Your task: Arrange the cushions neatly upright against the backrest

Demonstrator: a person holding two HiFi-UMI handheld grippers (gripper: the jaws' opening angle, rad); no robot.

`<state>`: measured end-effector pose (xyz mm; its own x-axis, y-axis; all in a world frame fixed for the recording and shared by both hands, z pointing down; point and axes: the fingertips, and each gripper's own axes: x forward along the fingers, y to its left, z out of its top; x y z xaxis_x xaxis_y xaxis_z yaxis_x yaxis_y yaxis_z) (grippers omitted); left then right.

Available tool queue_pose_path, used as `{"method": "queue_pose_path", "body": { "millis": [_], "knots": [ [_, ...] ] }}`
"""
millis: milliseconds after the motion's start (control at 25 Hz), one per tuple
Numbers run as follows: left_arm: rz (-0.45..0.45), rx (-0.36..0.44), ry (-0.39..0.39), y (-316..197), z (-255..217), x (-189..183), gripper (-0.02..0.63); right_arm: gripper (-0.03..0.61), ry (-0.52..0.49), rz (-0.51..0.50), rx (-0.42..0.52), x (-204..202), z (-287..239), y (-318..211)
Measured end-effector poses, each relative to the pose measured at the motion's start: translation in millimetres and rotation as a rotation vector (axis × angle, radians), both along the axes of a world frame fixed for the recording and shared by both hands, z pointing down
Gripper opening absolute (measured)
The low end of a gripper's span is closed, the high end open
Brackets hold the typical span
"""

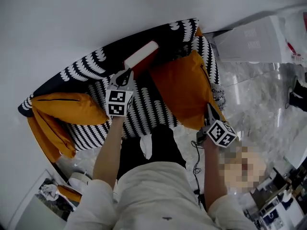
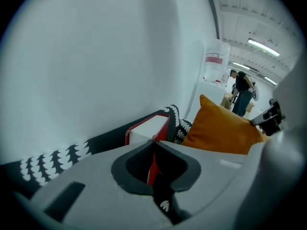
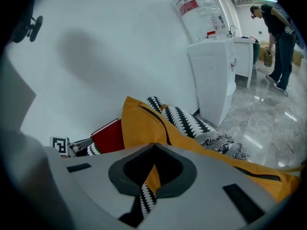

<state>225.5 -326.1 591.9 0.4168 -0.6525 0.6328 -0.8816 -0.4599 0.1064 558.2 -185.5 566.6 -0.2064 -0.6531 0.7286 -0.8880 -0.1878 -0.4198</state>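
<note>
Looking down from the head view: a sofa in black-and-white patterned cover, set against a white wall. The red-and-white cushion leans at the backrest, with the left gripper meeting its lower corner from the seat side. The large orange cushion lies tilted over the sofa's right end, its near corner at the tips of the right gripper. A second orange cushion lies flat at the left end, well apart from both tools. Left gripper view: the jaws are pressed together on a thin red edge of the red-and-white cushion, whose white face rises just beyond the tips of the left gripper; the orange cushion stands to the right, and a person is far off in the background. Right gripper view: the right gripper has its jaws clamped on a fold of the orange cushion at its corner, the cushion rising directly past the tips; the red-and-white cushion sits to its left, the patterned sofa arm to its right, and a white cabinet stands farther on.
</note>
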Motion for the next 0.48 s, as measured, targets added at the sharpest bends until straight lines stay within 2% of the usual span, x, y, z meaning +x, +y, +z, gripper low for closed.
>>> {"method": "queue_pose_path", "body": {
  "millis": [280,480],
  "knots": [
    [-0.085,-0.015,0.024,40,-17,-35,0.021,0.011,-0.012,-0.043,0.039,-11,10,-56],
    [-0.093,-0.040,0.038,78,-19,-32,0.021,0.011,0.083,-0.166,0.032,-12,33,-73]
  ]
}}
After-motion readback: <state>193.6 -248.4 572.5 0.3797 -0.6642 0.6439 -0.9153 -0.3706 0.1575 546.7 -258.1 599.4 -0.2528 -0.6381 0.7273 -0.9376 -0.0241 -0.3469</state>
